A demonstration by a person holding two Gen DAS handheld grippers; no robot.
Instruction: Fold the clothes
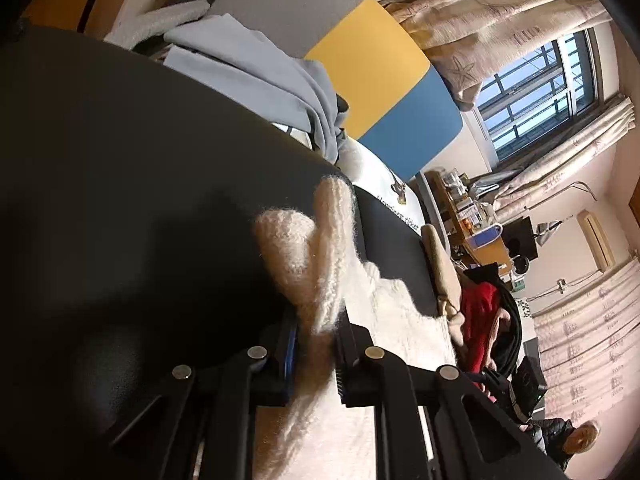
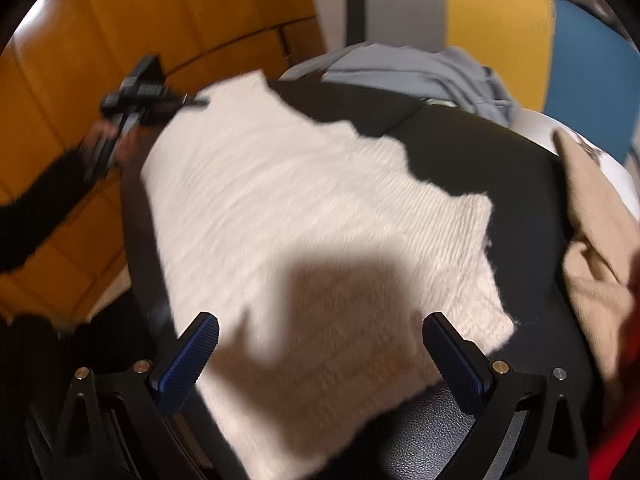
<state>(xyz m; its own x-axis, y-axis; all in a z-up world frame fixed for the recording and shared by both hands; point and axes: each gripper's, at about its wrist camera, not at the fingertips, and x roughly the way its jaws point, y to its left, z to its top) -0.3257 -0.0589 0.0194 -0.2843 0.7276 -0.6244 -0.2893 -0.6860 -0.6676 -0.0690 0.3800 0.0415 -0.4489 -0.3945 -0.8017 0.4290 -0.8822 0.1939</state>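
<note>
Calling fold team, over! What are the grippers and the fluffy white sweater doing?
Left hand-held gripper shut on white sweater edge. Right hand-held gripper open above it. Beige garment beside it, not blocking.

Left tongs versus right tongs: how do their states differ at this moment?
The left tongs are shut on a bunched fold of the fluffy cream knitted sweater; the right tongs stand wide open, holding nothing. The left tongs grip the sweater's edge, while the right tongs hover above its middle. Both have black arms and blue ribbed pads and point down at the same sweater.

Colour-block headboard [image 1: 372, 80] (grey, yellow, blue) — window [image 1: 536, 92], curtains [image 1: 500, 16].
</note>
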